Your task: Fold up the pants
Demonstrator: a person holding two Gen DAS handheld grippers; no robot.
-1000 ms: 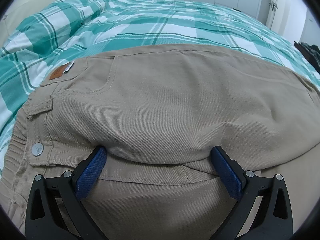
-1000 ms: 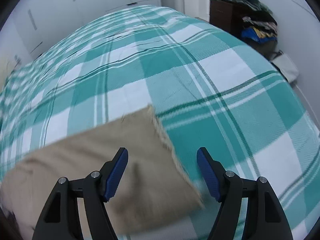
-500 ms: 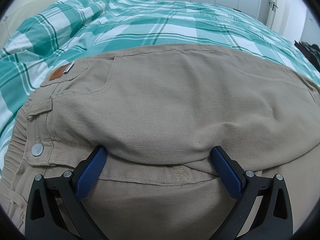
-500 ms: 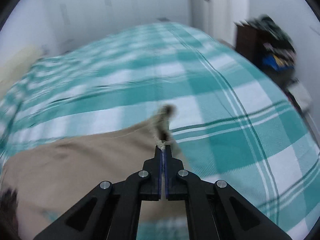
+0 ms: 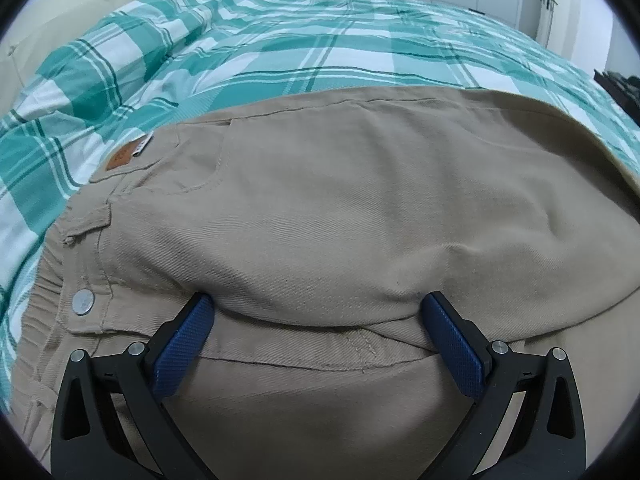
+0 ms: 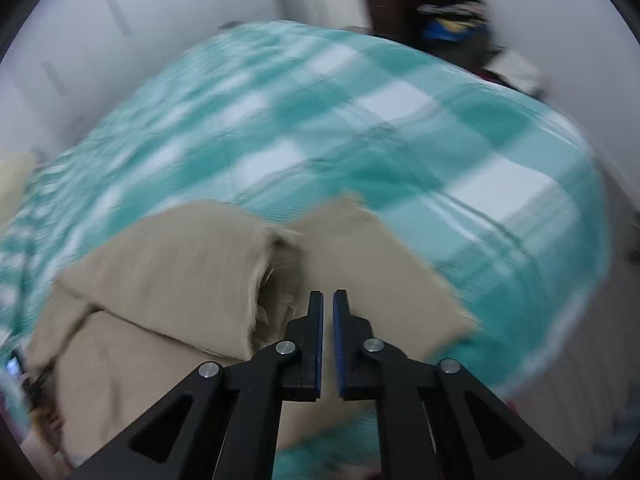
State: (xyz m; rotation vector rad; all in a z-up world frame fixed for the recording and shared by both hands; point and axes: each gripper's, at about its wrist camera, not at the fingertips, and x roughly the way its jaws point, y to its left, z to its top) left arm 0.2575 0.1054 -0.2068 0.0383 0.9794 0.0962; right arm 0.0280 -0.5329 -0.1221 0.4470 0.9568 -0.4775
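Note:
Beige pants (image 5: 340,208) lie on the green plaid bed, waistband with a metal button (image 5: 83,303) at the left. My left gripper (image 5: 318,324) is open, its blue pads pressed against a fold of the seat near the fly. In the blurred right wrist view my right gripper (image 6: 328,300) is nearly shut with a narrow gap between the pads, lifted above the bed. The pant legs (image 6: 172,272) are raised and bent over below it, frayed hem (image 6: 260,276) showing. I cannot tell whether cloth is pinched between the pads.
The green and white plaid bedspread (image 5: 304,44) covers the bed. A cream pillow (image 5: 72,12) lies at the far left. White wardrobe doors (image 6: 112,20) stand behind. A dark dresser piled with clothes (image 6: 436,24) stands past the bed's far corner.
My right gripper closed on the pant hem, then rose and swung toward the waist, carrying the legs up and over. The left gripper has stayed still.

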